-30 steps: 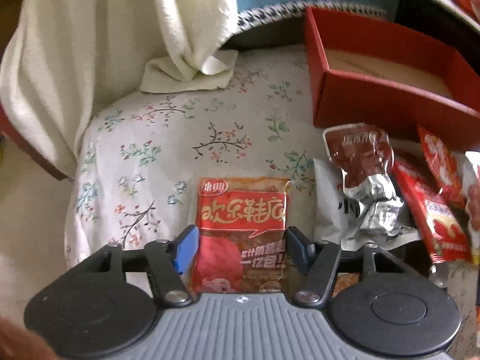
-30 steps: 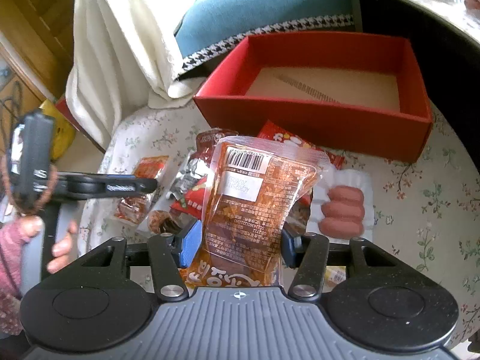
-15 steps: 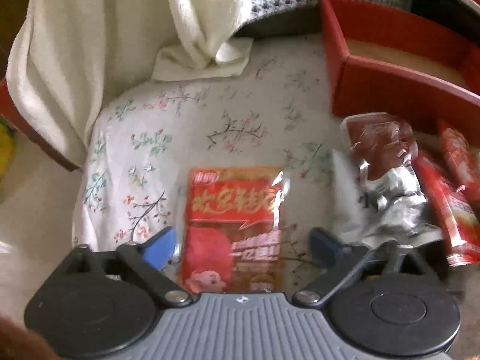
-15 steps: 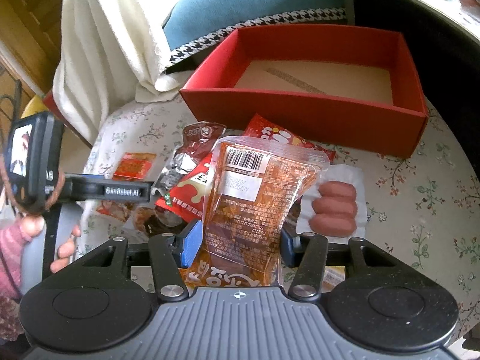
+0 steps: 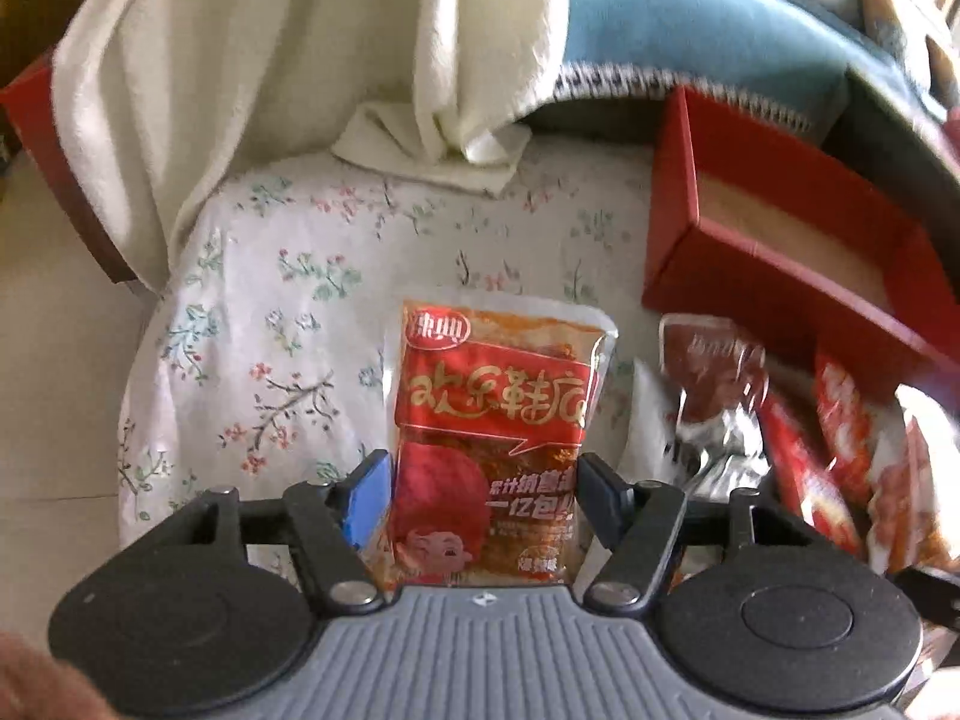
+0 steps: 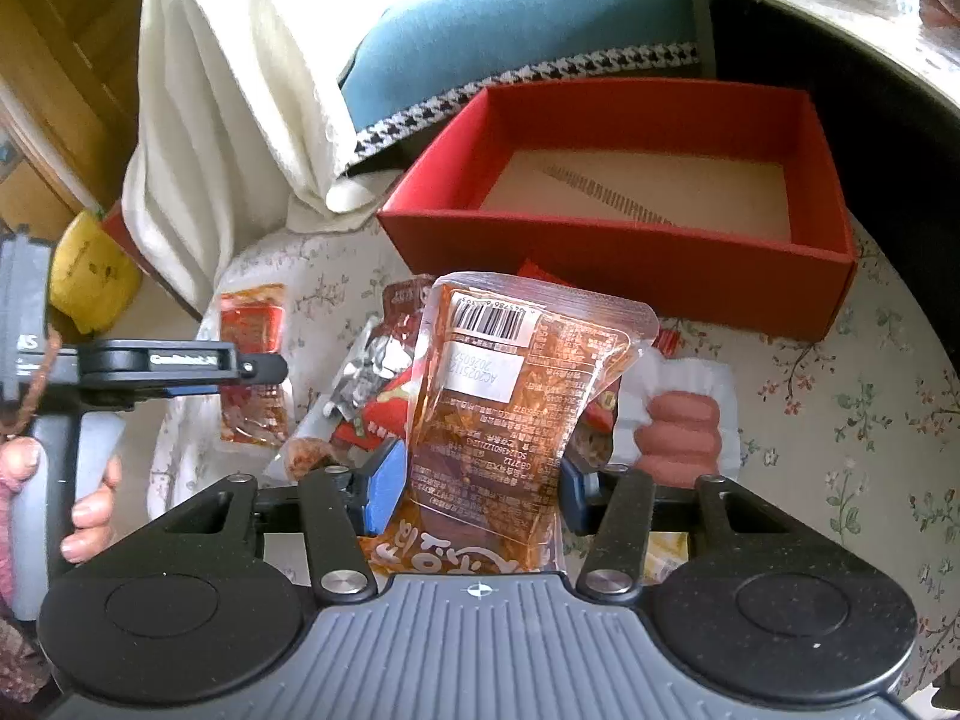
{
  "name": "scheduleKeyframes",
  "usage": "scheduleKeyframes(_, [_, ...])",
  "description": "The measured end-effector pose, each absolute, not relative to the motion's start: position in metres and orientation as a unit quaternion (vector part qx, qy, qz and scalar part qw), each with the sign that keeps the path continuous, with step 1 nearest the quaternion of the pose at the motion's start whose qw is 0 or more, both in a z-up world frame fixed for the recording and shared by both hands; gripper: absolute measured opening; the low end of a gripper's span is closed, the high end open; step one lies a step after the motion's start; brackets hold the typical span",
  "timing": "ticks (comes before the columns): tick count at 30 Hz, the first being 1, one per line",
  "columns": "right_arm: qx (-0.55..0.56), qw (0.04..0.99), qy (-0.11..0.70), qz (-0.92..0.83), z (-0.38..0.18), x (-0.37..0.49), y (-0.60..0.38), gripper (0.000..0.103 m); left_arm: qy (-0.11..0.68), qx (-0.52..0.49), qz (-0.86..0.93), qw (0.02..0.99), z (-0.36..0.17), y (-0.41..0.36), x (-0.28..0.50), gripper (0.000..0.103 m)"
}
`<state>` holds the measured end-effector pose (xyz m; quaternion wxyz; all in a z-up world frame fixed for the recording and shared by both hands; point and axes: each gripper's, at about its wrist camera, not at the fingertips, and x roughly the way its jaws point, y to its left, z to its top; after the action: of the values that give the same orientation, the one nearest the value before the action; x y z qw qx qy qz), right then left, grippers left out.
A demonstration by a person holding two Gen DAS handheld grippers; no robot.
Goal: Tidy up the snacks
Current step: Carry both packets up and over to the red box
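Left wrist view: the left gripper (image 5: 483, 483) is closing its jaws around the lower half of a flat red-and-orange plastic snack packet (image 5: 495, 420) lying near the left edge of the floral-clothed table (image 5: 288, 300); the packet looks light, limp and slick, so its lower side edges seem the best hold. Right wrist view: the right gripper (image 6: 474, 483) is clenched on a soft, translucent orange sauce pouch (image 6: 516, 414), held upright above the heap of loose snacks (image 6: 372, 372), with the empty red cardboard box (image 6: 624, 252) at the table's far edge, nothing between.
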<state>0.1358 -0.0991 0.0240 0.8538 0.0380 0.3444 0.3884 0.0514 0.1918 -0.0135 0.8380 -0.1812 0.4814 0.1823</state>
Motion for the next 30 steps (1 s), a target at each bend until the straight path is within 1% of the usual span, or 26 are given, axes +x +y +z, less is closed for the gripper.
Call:
scheduleKeyframes(11, [0.07, 0.874, 0.302, 0.373, 0.046, 0.138, -0.109, 0.058, 0.419, -0.209, 0.151, 0.871, 0.026, 0.182, 0.052, 0.058])
scheduleKeyframes(22, [0.078, 0.897, 0.261, 0.347, 0.073, 0.144, -0.116, 0.058, 0.392, -0.178, 0.136, 0.892, 0.056, 0.156, 0.064, 0.058])
scheduleKeyframes(30, [0.094, 0.911, 0.241, 0.32, 0.094, 0.171, -0.113, 0.058, 0.371, -0.161, 0.113, 0.908, 0.077, 0.142, 0.1, 0.058])
